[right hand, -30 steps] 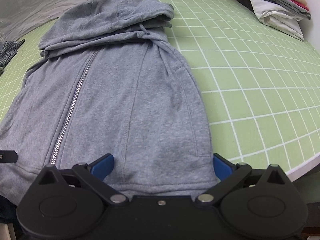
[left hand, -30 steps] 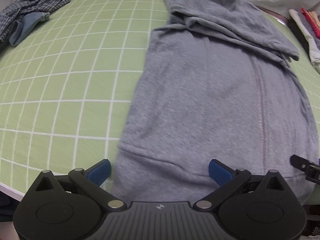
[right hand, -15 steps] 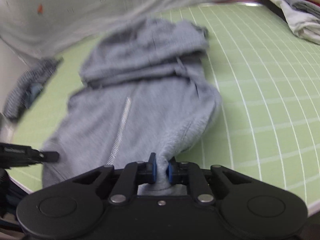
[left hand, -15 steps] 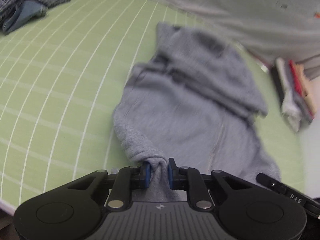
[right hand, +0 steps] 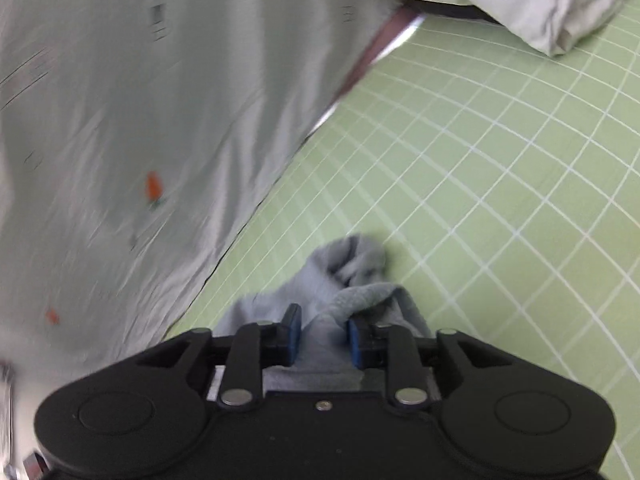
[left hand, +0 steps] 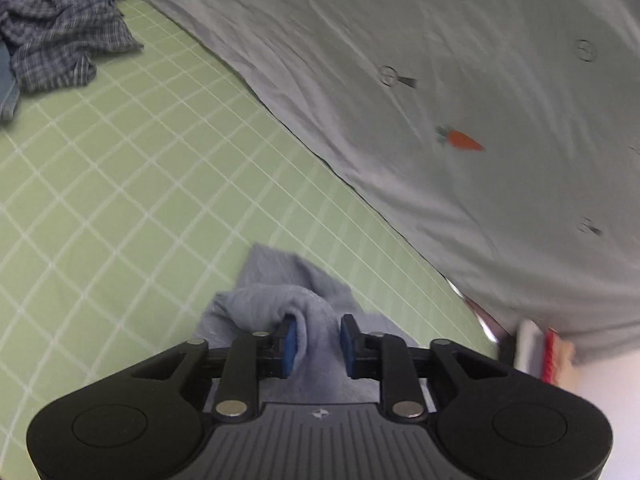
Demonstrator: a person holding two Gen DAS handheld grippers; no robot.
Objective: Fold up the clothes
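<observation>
Left gripper (left hand: 318,340): jaws part-way apart and just been opening. A bunched fold of the grey hoodie (left hand: 280,280) runs up between the blue pads. It touches the left pad (left hand: 289,340); at the right pad contact cannot be told. No firm pinch shows.

Left wrist view, left to right:
- Crumpled checked shirt (left hand: 60,28) at top left, on the far part of the mat (left hand: 120,200), well apart from the hoodie. A denim piece (left hand: 8,92) sits at its left edge.
- Mat: green with a white grid, bare between the shirt and the hoodie.
- Hoodie: only a small heap shows, low at centre, just ahead of the pads and lying on the mat.
- Pale sheet (left hand: 440,80) with a carrot print (left hand: 462,139) fills the upper right, beyond the mat's edge.
- Folded pile (left hand: 540,352) at the far right edge, blurred.

Right gripper (right hand: 324,338): jaws likewise part-way apart and just been opening. A twisted strand of the hoodie (right hand: 344,264) passes between the pads and lies against the right pad (right hand: 354,342); a gap shows beside the left pad.

Right wrist view, left to right:
- Sheet (right hand: 140,100) covers the left half, motion-blurred.
- Hoodie heap at lower centre, on the mat (right hand: 500,200) near its edge.
- Open mat grid to the right.
- Pile (right hand: 540,12) of folded clothes at top right, pale grey on the outside, well apart from the hoodie.
</observation>
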